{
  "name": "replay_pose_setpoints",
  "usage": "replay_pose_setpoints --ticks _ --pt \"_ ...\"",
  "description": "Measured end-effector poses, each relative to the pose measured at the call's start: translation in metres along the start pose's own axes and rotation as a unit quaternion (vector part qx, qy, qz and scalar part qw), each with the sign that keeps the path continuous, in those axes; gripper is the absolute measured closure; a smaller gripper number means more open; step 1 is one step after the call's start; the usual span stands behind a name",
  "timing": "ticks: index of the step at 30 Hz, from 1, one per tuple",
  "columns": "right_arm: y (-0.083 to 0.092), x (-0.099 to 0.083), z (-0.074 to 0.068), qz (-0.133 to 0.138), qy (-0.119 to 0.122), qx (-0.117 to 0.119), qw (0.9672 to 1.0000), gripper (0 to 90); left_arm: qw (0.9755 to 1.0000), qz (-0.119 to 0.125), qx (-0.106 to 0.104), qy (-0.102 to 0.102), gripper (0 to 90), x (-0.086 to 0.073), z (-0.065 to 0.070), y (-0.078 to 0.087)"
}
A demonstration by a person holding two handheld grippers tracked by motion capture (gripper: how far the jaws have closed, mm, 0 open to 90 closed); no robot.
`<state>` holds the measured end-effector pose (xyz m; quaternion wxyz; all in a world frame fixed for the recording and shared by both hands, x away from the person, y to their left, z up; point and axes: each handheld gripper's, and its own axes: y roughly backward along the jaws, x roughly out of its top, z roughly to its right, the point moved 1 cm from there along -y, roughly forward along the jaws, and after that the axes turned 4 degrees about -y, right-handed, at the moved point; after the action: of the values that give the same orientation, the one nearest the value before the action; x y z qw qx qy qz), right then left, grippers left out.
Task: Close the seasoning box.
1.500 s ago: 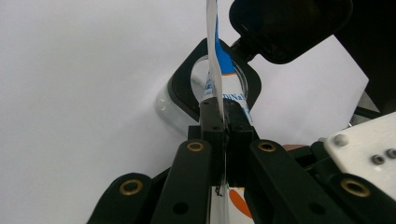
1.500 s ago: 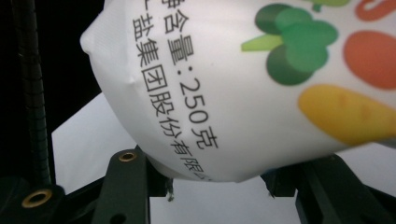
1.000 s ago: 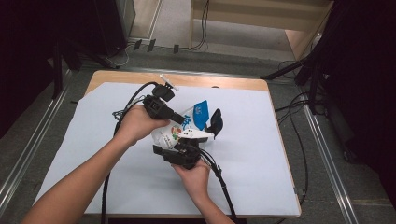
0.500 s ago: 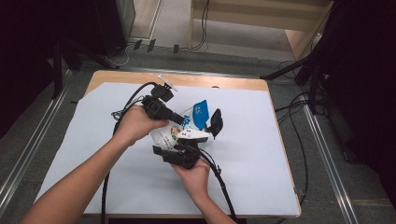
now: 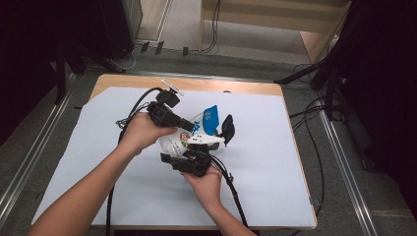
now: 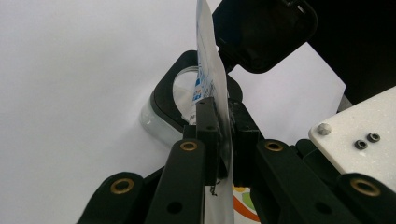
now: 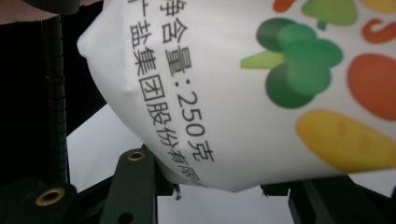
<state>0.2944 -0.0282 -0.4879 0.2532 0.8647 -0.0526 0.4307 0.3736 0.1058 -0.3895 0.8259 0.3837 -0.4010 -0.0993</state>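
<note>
One bag (image 5: 184, 140), one jar (image 6: 164, 116) with a hinged lid (image 5: 227, 129), two grippers and two hands sit over a table (image 5: 275, 187) covered in a white sheet.

In the high view the bag is held above the middle of the table, between the two grippers. The left gripper (image 5: 189, 125) comes in from the upper left and the right gripper (image 5: 196, 152) from below. The bag's blue top corner sticks up toward the black lid.

The left gripper view shows what the high view cannot: the bag's thin, flat upper edge (image 6: 212, 88) is pinched between the two black pads, which press on it from both sides. The jaws have just been easing apart slightly, though the film is still between them and looks clamped. Behind the pads lies the jar, clear-walled with a black rounded-square rim, its lid flipped up at the top of that view (the lid is matte black with rounded corners).

The right gripper view shows the bag's bulging lower body (image 7: 243, 93) up close: smooth, glossy white plastic printed with black characters and green, orange and yellow vegetable shapes. The right jaws sit on either side of the full belly and grip it. A ribbed black cable (image 7: 55, 93) runs down the left edge of that view.
</note>
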Motion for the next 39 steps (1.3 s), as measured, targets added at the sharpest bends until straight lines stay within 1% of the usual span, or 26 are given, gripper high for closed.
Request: replay_pose_setpoints --ticks 3,6,7,10,11,15,19,21,24,28,33,39 --pt "0.0000 0.0004 0.0004 -0.004 0.003 -0.004 1.0000 58.7 0.9999 0.010 -0.008 0.003 86.0 -0.0019 -0.0016 -0.0011" --pt "0.0002 0.0001 0.0007 -0.008 0.004 -0.007 0.9999 58.6 0.9999 0.016 -0.006 -0.001 86.4 -0.0032 -0.0018 -0.0024" --pt "0.0000 -0.0001 0.0010 -0.009 0.006 -0.009 0.9999 58.7 0.9999 0.014 -0.006 -0.004 86.5 -0.0035 -0.0017 -0.0025" --pt "-0.0005 -0.0007 0.0011 -0.011 0.012 -0.011 0.9998 58.7 0.9998 0.017 -0.011 -0.003 86.5 -0.0049 -0.0020 -0.0027" --pt "-0.0004 -0.0009 0.0012 -0.012 0.016 -0.012 0.9997 58.8 0.9998 0.018 -0.009 -0.002 86.5 -0.0055 -0.0020 -0.0026" --pt "0.0001 -0.0011 0.0016 -0.011 0.012 -0.005 0.9999 58.9 0.9997 0.020 -0.014 0.000 86.5 -0.0060 -0.0027 -0.0026" --pt "0.0013 -0.0006 0.0018 -0.008 0.014 -0.005 0.9999 59.0 0.9996 0.023 -0.019 -0.001 86.4 -0.0054 -0.0024 -0.0025" --pt "0.0015 -0.0006 0.0024 -0.009 0.016 -0.004 0.9998 59.0 0.9997 0.021 -0.015 -0.003 86.2 -0.0052 -0.0017 -0.0034" --pt "0.0013 -0.0008 0.0030 -0.009 0.014 -0.001 0.9999 59.0 0.9997 0.020 -0.017 0.000 86.0 -0.0049 -0.0014 -0.0046" --pt "0.0017 -0.0009 0.0037 -0.008 0.014 0.000 0.9999 59.0 0.9997 0.017 -0.017 -0.002 86.2 -0.0043 -0.0012 -0.0048" --pt "0.0024 -0.0005 0.0040 -0.005 0.012 0.001 0.9999 59.0 0.9999 0.015 -0.008 -0.002 87.1 -0.0020 0.0014 -0.0050" --pt "0.0036 0.0006 0.0037 0.000 0.011 0.005 0.9999 59.0 0.9999 0.012 -0.005 -0.005 87.1 -0.0001 0.0030 -0.0046"
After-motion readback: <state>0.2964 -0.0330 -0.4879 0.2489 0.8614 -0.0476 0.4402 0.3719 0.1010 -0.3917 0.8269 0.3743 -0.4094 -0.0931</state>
